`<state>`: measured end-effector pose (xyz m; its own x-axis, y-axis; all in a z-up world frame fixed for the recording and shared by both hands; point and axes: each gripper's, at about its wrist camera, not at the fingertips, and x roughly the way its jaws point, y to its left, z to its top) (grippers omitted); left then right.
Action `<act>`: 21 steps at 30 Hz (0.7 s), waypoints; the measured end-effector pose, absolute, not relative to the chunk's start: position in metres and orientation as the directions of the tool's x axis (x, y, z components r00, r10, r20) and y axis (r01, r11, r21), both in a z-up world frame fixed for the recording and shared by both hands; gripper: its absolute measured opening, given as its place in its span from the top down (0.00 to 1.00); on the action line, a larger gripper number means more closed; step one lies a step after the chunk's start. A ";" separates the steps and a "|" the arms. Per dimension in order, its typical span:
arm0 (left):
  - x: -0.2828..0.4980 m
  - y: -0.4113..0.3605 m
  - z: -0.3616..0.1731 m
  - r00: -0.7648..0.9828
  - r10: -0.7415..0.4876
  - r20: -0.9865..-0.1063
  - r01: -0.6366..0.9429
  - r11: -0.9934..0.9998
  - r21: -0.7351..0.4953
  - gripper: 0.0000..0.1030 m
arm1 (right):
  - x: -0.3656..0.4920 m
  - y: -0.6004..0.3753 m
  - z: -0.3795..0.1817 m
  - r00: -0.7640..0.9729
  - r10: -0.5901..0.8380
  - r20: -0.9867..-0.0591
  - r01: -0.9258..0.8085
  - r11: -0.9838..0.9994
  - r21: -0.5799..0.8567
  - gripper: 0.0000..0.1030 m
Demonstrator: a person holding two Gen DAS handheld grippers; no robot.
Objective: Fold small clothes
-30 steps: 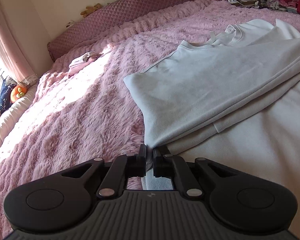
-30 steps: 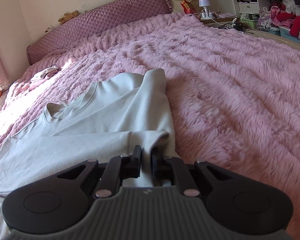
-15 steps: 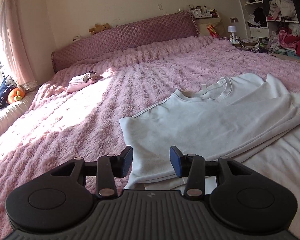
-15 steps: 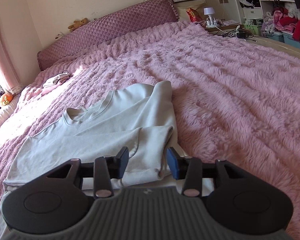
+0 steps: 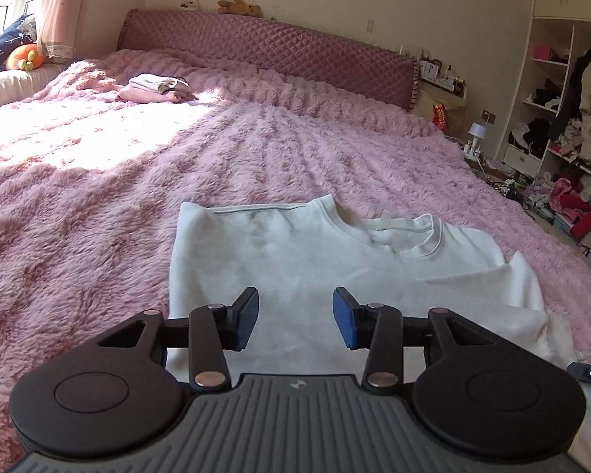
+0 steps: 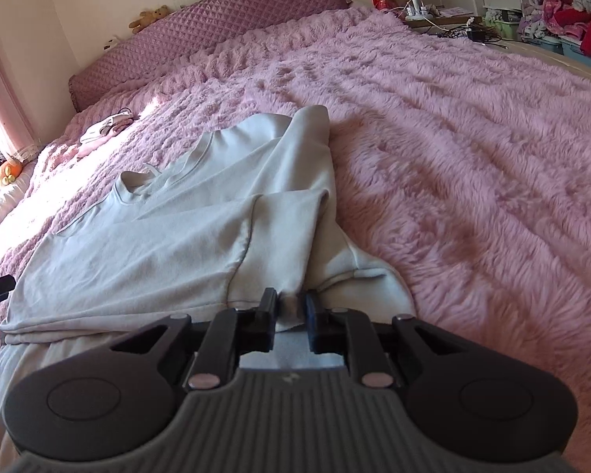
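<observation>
The right hand-held gripper [image 6: 290, 309] is closing on the white cotton sweatshirt's [image 6: 145, 244] bunched hem, seemingly pinching several layers; the fold may drag askew while the left hand-held gripper [image 5: 294, 317] hovers released.

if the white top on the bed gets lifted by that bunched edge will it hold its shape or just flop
Probably flops: the white top is soft knit, already creased and layered on the pink blanket. The right gripper is closing on a bunched fold, so the rest would likely hang and unfold. It looks light, and the fuzzy blanket may drag it a little.
</observation>
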<state>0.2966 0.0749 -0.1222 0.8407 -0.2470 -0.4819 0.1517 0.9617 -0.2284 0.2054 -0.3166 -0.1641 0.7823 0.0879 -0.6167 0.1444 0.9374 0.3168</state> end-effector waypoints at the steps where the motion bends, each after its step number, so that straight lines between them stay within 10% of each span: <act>1: 0.310 0.064 -0.118 0.825 -0.319 -0.466 0.214 0.940 -0.264 0.50 | 0.204 -0.319 -0.160 0.796 0.087 -0.599 0.151 0.930 0.335 0.82; 8: 0.416 -0.021 -0.134 0.546 -0.635 -0.546 0.529 0.767 -0.363 0.48 | 0.208 -0.327 -0.146 0.834 0.119 -0.539 0.134 0.904 0.406 0.72; 19: 0.448 -0.108 -0.157 0.424 -0.591 -0.687 0.717 0.682 -0.144 0.49 | 0.216 -0.346 -0.167 0.825 0.178 -0.536 0.117 0.874 0.471 0.72; 21: 0.451 -0.115 -0.161 0.397 -0.587 -0.705 0.735 0.663 -0.139 0.61 | 0.216 -0.347 -0.168 0.828 0.184 -0.530 0.113 0.870 0.479 0.72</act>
<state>0.4507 -0.1155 -0.1613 0.3966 -0.5874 -0.7054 0.7353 0.6634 -0.1390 0.2161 -0.3474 -0.1682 0.8275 0.1842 -0.5304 0.1132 0.8705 0.4790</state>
